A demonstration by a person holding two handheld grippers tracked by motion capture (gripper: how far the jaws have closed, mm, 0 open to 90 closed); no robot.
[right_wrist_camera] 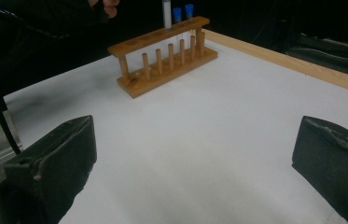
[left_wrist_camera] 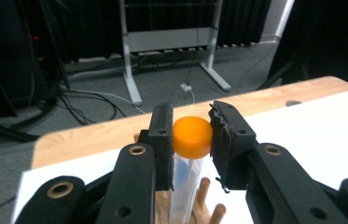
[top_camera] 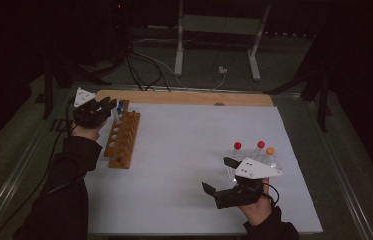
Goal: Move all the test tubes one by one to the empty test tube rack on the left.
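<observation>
Orange-capped clear tube clamped in left tongs over wooden rack.

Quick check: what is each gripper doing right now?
Left gripper: closed on the orange-capped tube, above the wooden rack.
Right gripper: open, holding nothing.

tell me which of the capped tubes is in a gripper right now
The orange-capped tube, pinched just under its cap by the left gripper above the wooden rack. The two blue-capped tubes stand in the rack.
</observation>
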